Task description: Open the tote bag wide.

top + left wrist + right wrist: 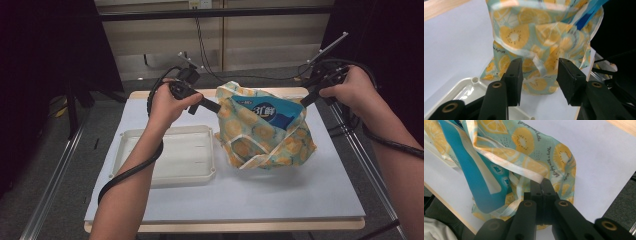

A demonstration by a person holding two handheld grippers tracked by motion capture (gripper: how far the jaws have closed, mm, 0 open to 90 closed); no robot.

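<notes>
A fabric bag (pixel 265 137) printed with lemon and kiwi slices stands on the white table top, and a blue packet (pixel 265 107) sticks out of its mouth. My right gripper (pixel 303 102) is at the bag's upper right corner. In the right gripper view it (pixel 541 182) is shut on the pale rim strap of the bag (pixel 544 150), beside the blue packet (pixel 474 177). My left gripper (pixel 216 107) reaches toward the bag's upper left edge. In the left gripper view it (pixel 539 67) is open, with the bag (pixel 536 37) and a loose white strap just beyond the pads.
An empty white plastic tray (pixel 160 131) lies left of the bag, under my left forearm; its corner (pixel 461 90) also appears below the left jaws. The white table top (pixel 250 195) has bare room in front of the bag. Metal rails run along both table sides.
</notes>
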